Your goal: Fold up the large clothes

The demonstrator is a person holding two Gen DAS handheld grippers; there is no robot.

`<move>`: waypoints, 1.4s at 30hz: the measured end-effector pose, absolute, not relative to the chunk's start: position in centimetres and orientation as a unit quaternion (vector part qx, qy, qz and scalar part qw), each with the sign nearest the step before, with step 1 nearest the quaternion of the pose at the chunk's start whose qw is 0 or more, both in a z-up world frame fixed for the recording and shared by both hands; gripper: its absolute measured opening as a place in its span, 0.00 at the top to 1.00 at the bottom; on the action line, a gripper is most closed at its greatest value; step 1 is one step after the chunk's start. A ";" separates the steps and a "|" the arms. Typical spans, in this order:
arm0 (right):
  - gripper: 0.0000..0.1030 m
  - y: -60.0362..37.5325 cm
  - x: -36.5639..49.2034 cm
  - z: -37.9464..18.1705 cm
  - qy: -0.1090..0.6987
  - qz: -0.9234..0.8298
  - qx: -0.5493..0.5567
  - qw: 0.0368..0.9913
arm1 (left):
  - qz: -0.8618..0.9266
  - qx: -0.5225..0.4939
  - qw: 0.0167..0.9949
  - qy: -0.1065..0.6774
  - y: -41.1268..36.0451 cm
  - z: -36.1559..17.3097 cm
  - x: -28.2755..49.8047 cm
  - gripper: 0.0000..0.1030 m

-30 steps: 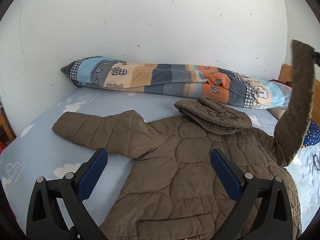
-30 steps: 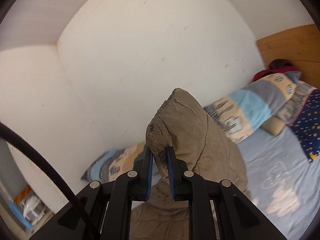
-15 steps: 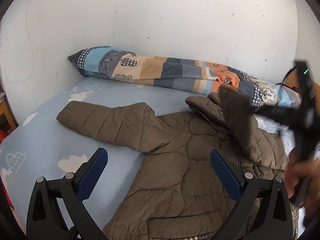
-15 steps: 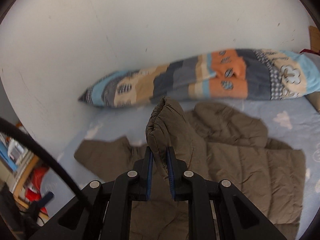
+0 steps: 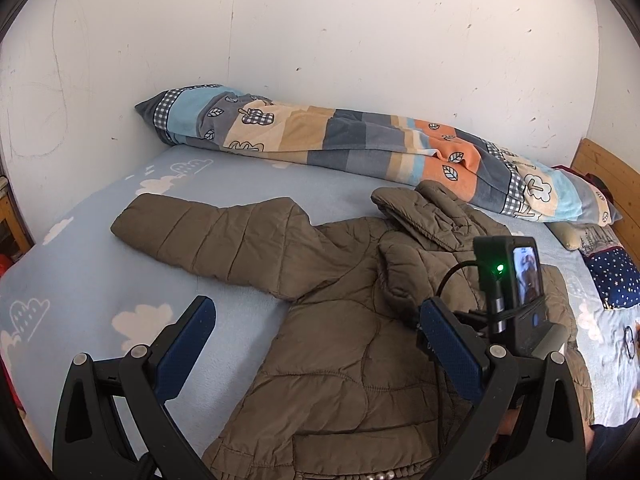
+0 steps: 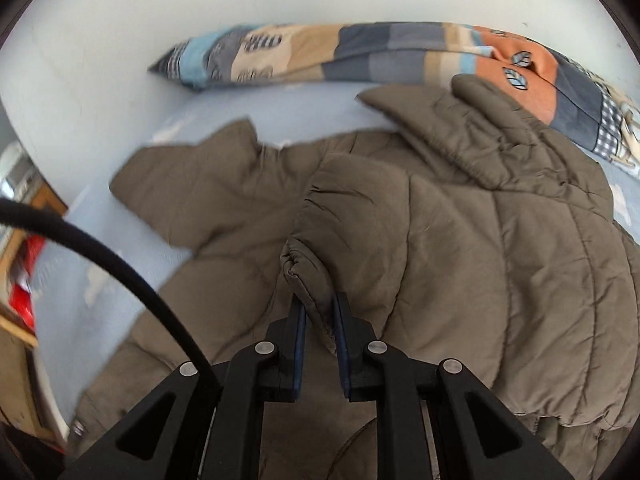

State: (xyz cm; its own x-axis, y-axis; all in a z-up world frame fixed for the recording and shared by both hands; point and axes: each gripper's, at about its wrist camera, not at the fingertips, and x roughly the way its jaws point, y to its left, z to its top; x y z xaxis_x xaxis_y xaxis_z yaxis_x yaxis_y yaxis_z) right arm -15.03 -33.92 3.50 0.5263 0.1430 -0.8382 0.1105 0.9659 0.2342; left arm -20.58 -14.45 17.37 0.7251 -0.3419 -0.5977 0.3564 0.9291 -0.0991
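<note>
A brown quilted jacket (image 5: pixel 340 344) lies flat on the blue bed sheet, its hood (image 5: pixel 424 216) toward the wall. Its left sleeve (image 5: pixel 208 236) stretches out over the sheet. The right sleeve (image 6: pixel 460 240) is folded over the jacket's chest. My right gripper (image 6: pixel 319 312) is shut on that sleeve's cuff (image 6: pixel 308 276), low over the jacket body (image 6: pixel 224 292). The right gripper's camera unit (image 5: pixel 516 280) shows in the left wrist view, above the jacket's right half. My left gripper (image 5: pixel 316 320) stands wide open above the jacket's lower left, nothing between its fingers.
A long striped patchwork blanket roll (image 5: pixel 360 148) lies along the white wall behind the jacket. A star-patterned navy pillow (image 5: pixel 612 280) and a wooden headboard (image 5: pixel 608 176) are at the right. The bed's left edge meets a wooden shelf with red items (image 6: pixel 24 292).
The right gripper swung the held sleeve down from high in the air and leftward across the jacket's chest, and now it hangs low over the body. The left gripper stayed open and nearly still.
</note>
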 end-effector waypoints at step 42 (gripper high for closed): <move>0.38 -53.1 -25.3 7.5 0.462 -0.248 0.283 0.803 | -0.185 0.027 0.927 0.325 -15.5 17.0 -20.6 0.01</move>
